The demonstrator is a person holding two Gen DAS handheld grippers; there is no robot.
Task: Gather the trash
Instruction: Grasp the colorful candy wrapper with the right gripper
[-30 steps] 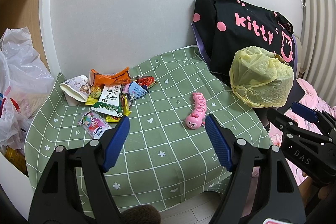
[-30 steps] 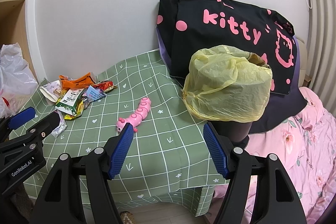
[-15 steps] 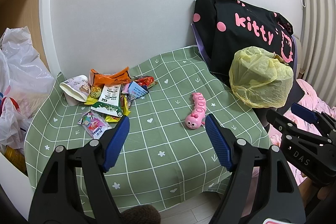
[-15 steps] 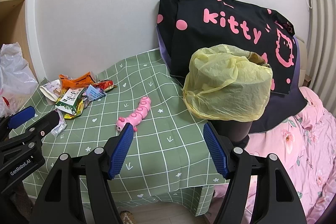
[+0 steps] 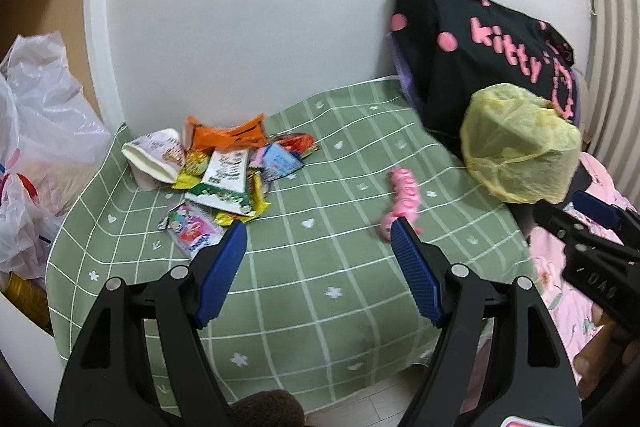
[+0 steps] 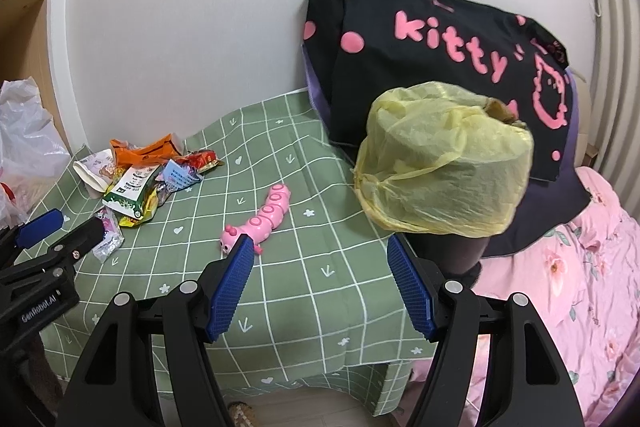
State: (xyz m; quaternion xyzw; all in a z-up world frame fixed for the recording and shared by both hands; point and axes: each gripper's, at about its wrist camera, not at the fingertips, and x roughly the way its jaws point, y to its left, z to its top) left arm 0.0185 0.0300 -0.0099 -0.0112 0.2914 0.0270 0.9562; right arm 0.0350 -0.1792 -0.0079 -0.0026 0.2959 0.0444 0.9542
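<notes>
Green checked tablecloth [image 5: 320, 267] with white hearts and flowers covers a low table set against a white wall [image 5: 248, 7].

Heap of crumpled snack wrappers [image 5: 224, 175] lies on the cloth at about 10 o'clock in the left wrist view, near the wall edge: an orange foil packet [image 5: 224, 137] on top at the back, a white paper cup on its side [image 5: 154, 157] touching the heap's left edge, a green-and-white sachet [image 5: 224, 183] in the middle, a pink printed wrapper [image 5: 192, 231] nearest the camera.

Pink segmented plastic caterpillar toy [image 6: 260, 219] lies alone mid-cloth, well apart from the heap, at 3 o'clock from it.

Bin lined with a yellow plastic bag [image 6: 444, 163] stands off the table's right edge, at 2 o'clock from the toy. Behind it, a black cushion with pink "kitty" lettering [image 6: 432, 39] leans on the wall. Pink floral bedding [image 6: 560, 287] lies at 4 o'clock.

White plastic bags [image 5: 36, 131] are bunched at 9 o'clock beside the table.

Left gripper [image 5: 318, 231]: blue pads wide apart, nothing between them, above the cloth's near half. Right gripper [image 6: 320, 247]: also spread wide, empty, above the table's near right corner.
</notes>
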